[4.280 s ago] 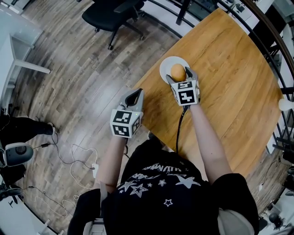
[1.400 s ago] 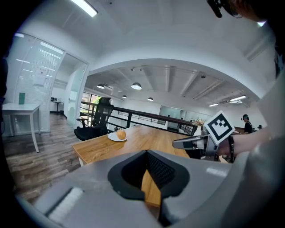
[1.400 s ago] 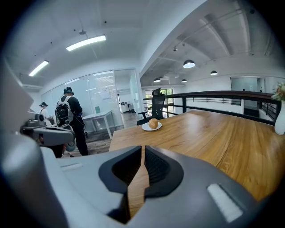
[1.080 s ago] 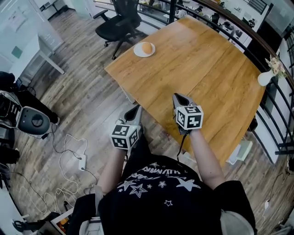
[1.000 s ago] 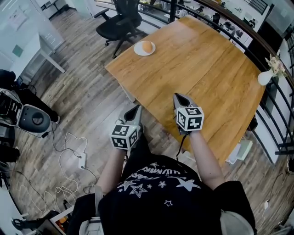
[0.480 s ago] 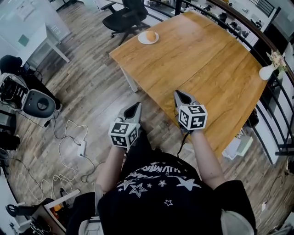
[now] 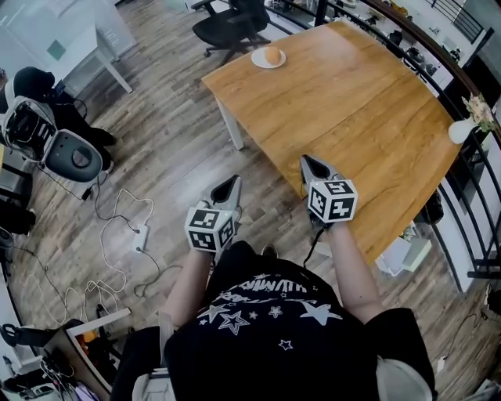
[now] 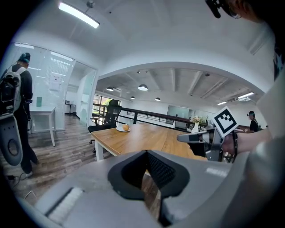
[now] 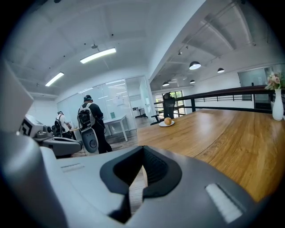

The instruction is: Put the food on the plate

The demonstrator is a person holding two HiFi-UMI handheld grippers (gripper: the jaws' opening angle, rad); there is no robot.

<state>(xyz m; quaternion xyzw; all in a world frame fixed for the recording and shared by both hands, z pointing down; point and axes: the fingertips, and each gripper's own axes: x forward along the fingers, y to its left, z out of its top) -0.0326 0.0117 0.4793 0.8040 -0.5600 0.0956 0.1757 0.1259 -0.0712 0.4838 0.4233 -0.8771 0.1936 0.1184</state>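
The food [image 7: 272, 54] is a round orange thing. It sits on a small white plate [image 7: 261, 62] by the far left corner of the counter [image 7: 352, 102]. Both views from the hand-held grippers show it there too, small and far off.

The left hand-held gripper [image 7: 232, 181] is held over the wood floor [image 7: 156, 141], just off the near left edge of the counter. Its jaws are pressed together at the tips and nothing is between them.

The right hand-held gripper [image 7: 308, 161] is held over the near edge of the counter. Its jaws are closed tight too, and it has hold of nothing. Both are well apart from the plate.

A white vase [image 7: 462, 130] with flowers stands at the right edge of the counter. A black chair [image 7: 231, 23] stands on the floor near the plate's corner. In the right gripper view, a person [image 9: 90, 118] with a backpack stands away on the left.
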